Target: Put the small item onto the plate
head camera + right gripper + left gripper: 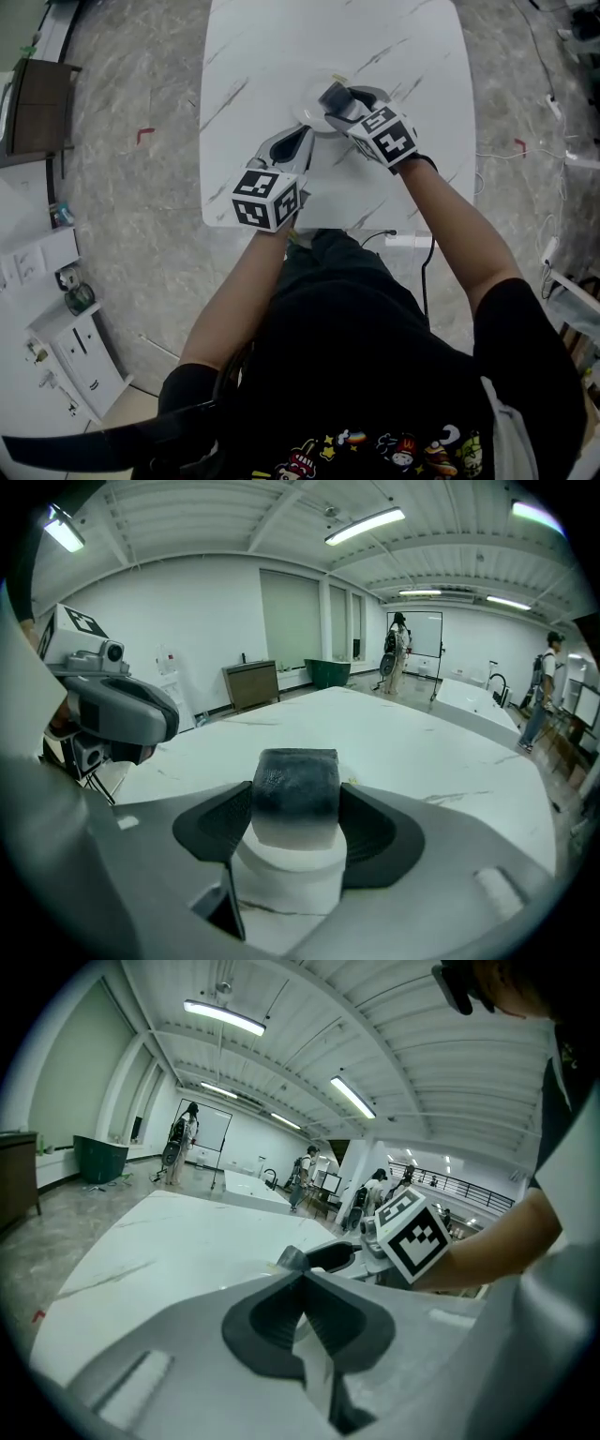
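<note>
My right gripper's (337, 97) jaws pinch a dark, rough-textured rounded block (295, 785) over the round white plate (307, 112) on the veined marble desk (281, 47). My left gripper (302, 1281) angles toward the plate's near edge, its jaws pressed together with nothing between them.

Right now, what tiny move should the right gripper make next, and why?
Probably lower it slightly, then open the jaws: the right gripper grips the small dark grey block directly above the round white plate.
</note>
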### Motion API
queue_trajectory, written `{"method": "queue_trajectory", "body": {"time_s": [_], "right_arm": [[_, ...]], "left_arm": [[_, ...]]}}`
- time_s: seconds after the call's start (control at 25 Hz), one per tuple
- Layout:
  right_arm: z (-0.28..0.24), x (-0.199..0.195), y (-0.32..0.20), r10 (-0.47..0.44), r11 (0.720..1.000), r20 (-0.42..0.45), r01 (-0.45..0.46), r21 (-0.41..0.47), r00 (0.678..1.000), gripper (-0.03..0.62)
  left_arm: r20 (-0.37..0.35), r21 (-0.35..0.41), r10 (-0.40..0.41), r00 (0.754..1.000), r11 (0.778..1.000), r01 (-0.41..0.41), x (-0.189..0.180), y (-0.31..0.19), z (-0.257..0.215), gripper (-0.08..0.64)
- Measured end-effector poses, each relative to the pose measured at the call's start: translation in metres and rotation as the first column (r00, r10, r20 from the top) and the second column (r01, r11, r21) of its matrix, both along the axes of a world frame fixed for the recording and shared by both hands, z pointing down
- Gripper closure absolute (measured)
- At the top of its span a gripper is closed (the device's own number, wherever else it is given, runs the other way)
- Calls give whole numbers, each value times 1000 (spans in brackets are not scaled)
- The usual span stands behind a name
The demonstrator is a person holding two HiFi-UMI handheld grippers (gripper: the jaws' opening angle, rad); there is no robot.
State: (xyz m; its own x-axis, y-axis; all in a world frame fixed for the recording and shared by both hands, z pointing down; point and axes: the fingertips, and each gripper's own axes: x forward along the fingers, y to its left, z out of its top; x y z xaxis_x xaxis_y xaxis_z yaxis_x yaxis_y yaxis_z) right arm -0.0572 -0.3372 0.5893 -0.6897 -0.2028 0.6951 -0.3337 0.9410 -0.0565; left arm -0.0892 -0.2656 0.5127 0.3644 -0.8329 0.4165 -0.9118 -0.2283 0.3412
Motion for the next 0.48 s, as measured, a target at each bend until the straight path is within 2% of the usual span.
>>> {"method": "queue_trajectory", "body": {"time_s": [0.48], "right_arm": [[28,-10,-6,-61,998,-78,60,-17,995,273]], "left_arm": [[-9,2,-23,1000,1000,23,-4,-2,1,560]]}}
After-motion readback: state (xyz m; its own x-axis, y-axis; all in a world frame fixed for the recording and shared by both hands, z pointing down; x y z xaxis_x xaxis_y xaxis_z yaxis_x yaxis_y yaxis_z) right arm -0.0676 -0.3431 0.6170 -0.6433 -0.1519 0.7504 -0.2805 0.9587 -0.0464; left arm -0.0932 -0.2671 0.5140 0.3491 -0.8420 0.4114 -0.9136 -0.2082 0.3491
